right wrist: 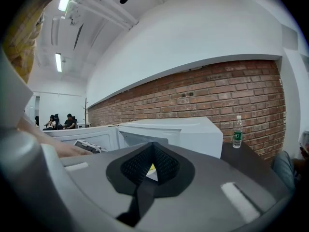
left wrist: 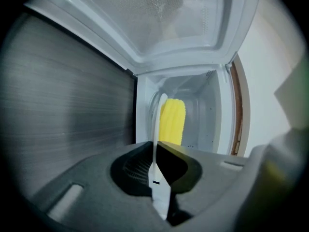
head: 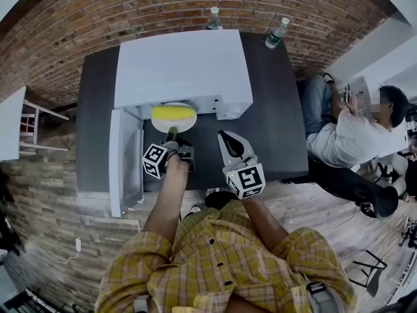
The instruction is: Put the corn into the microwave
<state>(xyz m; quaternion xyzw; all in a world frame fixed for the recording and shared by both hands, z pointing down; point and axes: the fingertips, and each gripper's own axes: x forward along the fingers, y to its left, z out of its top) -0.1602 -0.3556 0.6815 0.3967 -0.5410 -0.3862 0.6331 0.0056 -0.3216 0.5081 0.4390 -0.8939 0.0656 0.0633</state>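
The yellow corn point(head: 173, 113) lies on a white plate point(head: 171, 124) at the mouth of the white microwave point(head: 182, 67), whose door point(head: 125, 158) hangs open to the left. My left gripper point(head: 172, 134) is shut on the plate's near rim. In the left gripper view the plate point(left wrist: 155, 129) runs edge-on out from between the jaws of the left gripper point(left wrist: 155, 151), and the corn point(left wrist: 172, 122) sits on it inside the white cavity. My right gripper point(head: 223, 137) hovers just right of the opening, shut and empty. The right gripper view shows its own jaws point(right wrist: 153, 146) closed in front of the microwave point(right wrist: 183, 132).
The microwave stands on a dark table point(head: 273, 129). Two water bottles point(head: 213, 18) point(head: 276, 33) stand at the table's back edge near a brick wall. A seated person point(head: 352, 135) is at the right. A white table point(head: 13, 122) is at the far left.
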